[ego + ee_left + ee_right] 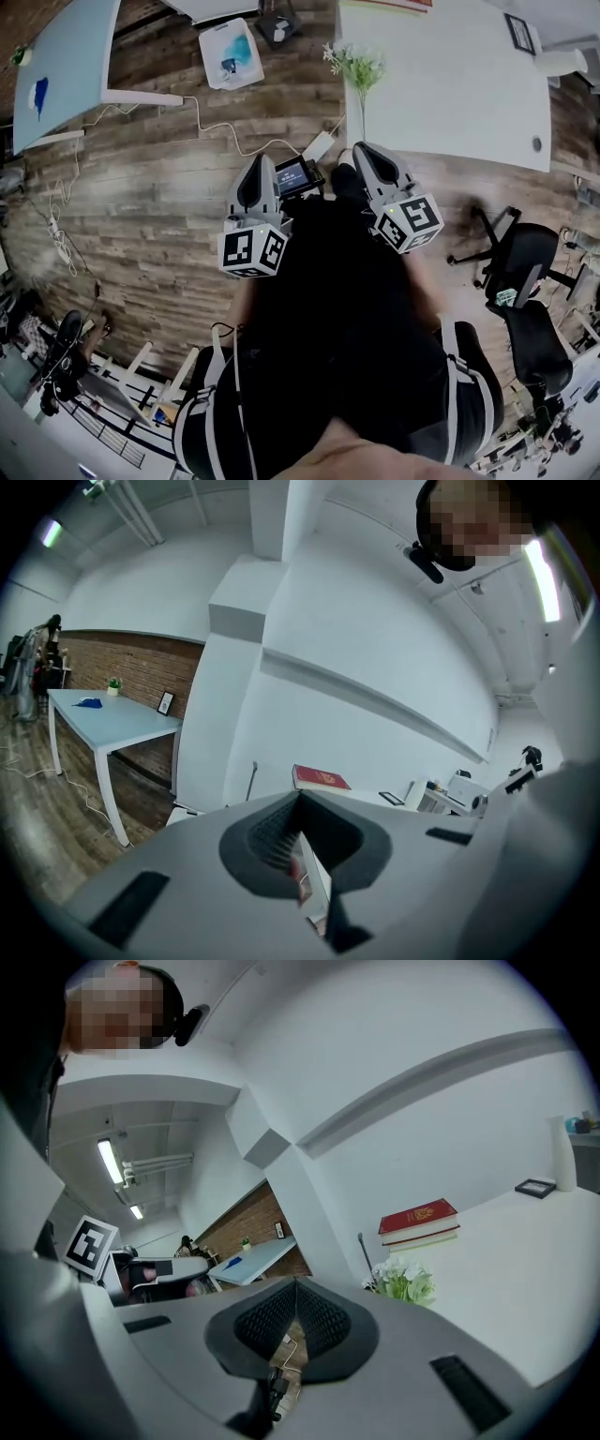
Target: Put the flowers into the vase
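At the far left of the head view stands a pale blue bench [56,75]. Only the left gripper view shows the one small potted plant [113,684] and the one picture frame [165,702] at its far end. The left tongs [300,803] are closed, tips together on nothing, and are held above the wood floor [141,187]. Just to their right, the right tongs [295,1288] are closed and empty too, which makes two tongs in all. The flowers [356,64], a single bunch, sit at the left edge of the second, white bench [450,84], ahead of the right tongs and not touching them. The right gripper view brings their white blooms close and shows one red book [419,1218] behind them. Further right on that bench stands one white cylinder [562,1152]. Two dark office chairs [520,258] appear only in the head view, at the right.
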Demonstrator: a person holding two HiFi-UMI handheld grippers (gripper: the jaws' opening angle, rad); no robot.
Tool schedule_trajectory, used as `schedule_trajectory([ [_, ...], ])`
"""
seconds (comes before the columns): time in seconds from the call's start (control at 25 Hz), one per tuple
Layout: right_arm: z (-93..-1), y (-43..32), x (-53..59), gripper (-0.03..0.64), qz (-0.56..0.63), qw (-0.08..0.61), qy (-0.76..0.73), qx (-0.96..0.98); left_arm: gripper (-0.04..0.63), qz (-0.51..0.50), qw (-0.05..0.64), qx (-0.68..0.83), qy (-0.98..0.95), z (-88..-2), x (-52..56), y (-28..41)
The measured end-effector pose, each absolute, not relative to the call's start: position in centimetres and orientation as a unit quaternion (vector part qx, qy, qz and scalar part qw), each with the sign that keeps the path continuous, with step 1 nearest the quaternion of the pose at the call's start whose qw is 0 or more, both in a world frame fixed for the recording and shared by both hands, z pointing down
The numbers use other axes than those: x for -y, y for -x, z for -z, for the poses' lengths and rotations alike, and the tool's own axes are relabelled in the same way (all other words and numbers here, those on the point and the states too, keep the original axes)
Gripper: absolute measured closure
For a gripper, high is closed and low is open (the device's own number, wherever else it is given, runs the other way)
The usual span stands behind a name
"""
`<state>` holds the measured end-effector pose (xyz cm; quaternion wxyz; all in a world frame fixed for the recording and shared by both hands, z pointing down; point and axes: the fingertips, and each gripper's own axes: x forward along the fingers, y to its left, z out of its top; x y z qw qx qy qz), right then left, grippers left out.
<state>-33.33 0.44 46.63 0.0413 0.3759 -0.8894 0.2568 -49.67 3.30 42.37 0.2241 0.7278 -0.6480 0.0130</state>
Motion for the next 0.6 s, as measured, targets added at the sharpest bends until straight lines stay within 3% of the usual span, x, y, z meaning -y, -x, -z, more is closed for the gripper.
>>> schedule_trajectory([
  [0.6, -48.5, 30.9, 6.5, 0.6, -0.27, 0.048, -0.331, 0.903, 0.548, -0.057, 0.211, 0.659, -0.72, -41.7, 3.6, 45.1],
])
